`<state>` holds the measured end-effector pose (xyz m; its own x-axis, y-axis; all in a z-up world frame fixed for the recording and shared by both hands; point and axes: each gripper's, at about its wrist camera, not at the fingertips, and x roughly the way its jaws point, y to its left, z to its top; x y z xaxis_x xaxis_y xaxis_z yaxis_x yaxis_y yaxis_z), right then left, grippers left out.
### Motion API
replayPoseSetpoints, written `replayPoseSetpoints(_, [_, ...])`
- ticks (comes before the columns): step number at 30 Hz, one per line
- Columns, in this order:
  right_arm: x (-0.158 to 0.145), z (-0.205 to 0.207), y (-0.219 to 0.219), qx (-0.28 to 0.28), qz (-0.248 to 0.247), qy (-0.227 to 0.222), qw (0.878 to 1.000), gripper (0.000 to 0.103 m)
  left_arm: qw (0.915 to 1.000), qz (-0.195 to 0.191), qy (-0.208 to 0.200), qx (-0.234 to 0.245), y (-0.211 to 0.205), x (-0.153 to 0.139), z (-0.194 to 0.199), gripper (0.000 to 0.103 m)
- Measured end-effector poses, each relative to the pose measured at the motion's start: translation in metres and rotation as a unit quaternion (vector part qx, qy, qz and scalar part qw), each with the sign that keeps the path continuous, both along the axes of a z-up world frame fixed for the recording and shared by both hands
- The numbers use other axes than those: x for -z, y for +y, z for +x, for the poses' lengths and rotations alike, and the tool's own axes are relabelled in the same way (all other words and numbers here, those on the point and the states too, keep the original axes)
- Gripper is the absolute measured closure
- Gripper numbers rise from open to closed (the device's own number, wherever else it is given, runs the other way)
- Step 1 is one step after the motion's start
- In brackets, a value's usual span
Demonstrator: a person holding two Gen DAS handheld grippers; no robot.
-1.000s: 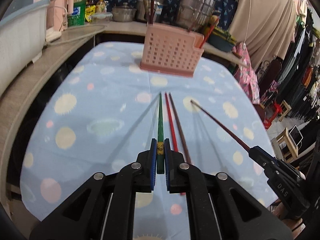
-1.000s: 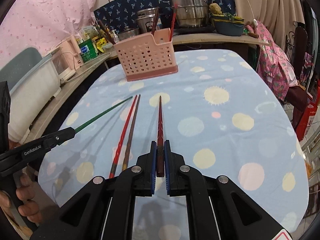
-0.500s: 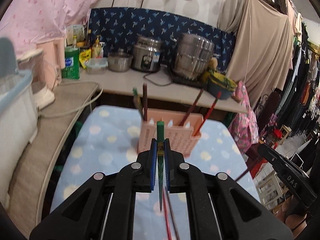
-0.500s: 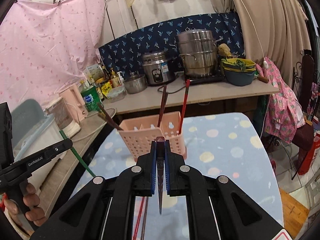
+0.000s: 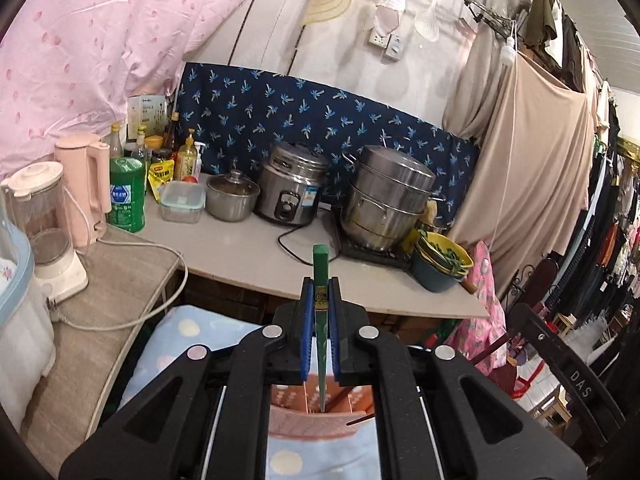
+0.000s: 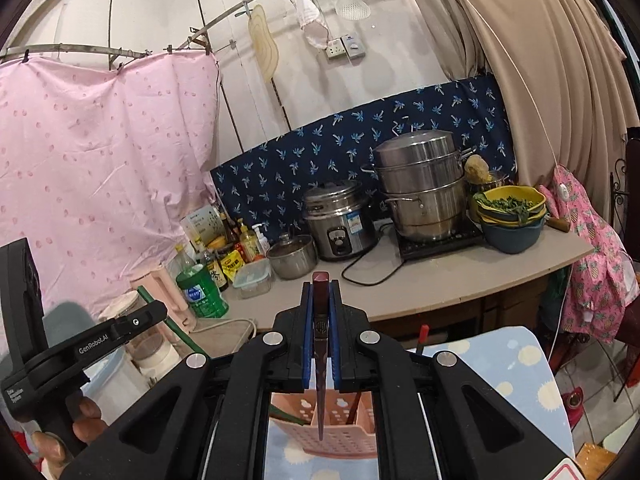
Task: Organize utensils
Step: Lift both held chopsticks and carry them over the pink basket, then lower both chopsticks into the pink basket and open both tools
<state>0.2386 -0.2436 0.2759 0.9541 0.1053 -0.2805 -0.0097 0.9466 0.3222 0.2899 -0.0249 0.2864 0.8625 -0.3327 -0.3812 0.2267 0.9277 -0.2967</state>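
Through the left wrist camera: left hand-held gripper (image 5: 320,320) pinches a green chopstick (image 5: 320,292) between its blue pads (image 5: 306,332). Chopstick upright, blunt end above the pads, tapered tip pointing down over the pink utensil basket (image 5: 316,428), which stands on the blue dotted tablecloth (image 5: 180,332). Whether the tip is inside a compartment, cannot tell. Dark stick ends show in the basket to the right of the tip. Behind, a table (image 5: 240,256) carries a rice cooker (image 5: 290,190), steamer pot (image 5: 386,196), small lidded pot (image 5: 233,196) and green bottle (image 5: 127,194). Right hand-held gripper's black body (image 5: 568,364) at lower right

Through the right wrist camera: right hand-held gripper (image 6: 320,320) pinches a dark red chopstick (image 6: 320,344), upright, tip down above the same pink utensil basket (image 6: 336,428); chopsticks already stand in it. Left hand-held gripper (image 6: 132,324) at far left, with the green chopstick (image 6: 176,324) slanting down toward the basket. Fingers (image 6: 86,424) of the person wrap that gripper's handle. Rice cooker (image 6: 340,220) and steamer pot (image 6: 424,184) on the table behind
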Motion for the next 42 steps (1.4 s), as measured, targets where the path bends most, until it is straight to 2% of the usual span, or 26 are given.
replayPoseSetpoints(4, [0.002,0.025,-0.001,0.006,0.002,0.0,1.0,0.096,0.9998,0.014,-0.005,-0.016,-0.004,0.006,0.02,0.096])
replayPoseSetpoints(7, [0.019,0.043,-0.001,0.006,0.0,0.018,1.0,0.096,0.9995,0.023,0.005,-0.021,-0.003,0.018,0.033,0.096])
replayPoseSetpoints(14, [0.066,0.061,-0.001,0.003,0.008,0.066,0.998,0.096,0.9986,0.024,0.044,-0.017,-0.001,0.055,0.053,0.096])
replayPoseSetpoints(22, [0.093,0.074,0.005,-0.001,-0.008,0.101,0.995,0.093,0.9976,0.025,0.063,-0.017,-0.001,0.076,0.062,0.095])
replayPoseSetpoints(24, [0.094,0.072,0.004,0.004,-0.006,0.099,0.995,0.086,0.9976,0.028,0.059,-0.022,-0.001,0.077,0.06,0.091])
replayPoseSetpoints(25, [0.093,0.071,0.003,0.006,-0.005,0.097,0.995,0.081,0.9977,0.029,0.056,-0.025,-0.001,0.076,0.058,0.084])
replayPoseSetpoints(29, [0.084,0.061,0.002,0.008,-0.003,0.088,0.996,0.078,0.9979,0.031,0.042,-0.039,0.002,0.07,0.046,0.057])
replayPoseSetpoints(31, [0.079,0.055,0.002,0.008,-0.002,0.082,0.997,0.07,0.9979,0.034,0.035,-0.042,0.004,0.065,0.039,0.054])
replayPoseSetpoints(38, [0.064,0.019,0.01,0.0,-0.009,0.064,0.998,0.068,0.9978,0.051,0.025,-0.034,0.005,0.056,0.006,0.051])
replayPoseSetpoints(42, [0.065,-0.006,0.018,-0.006,-0.021,0.063,0.998,0.064,0.9971,0.068,0.021,-0.027,0.004,0.057,-0.018,0.048])
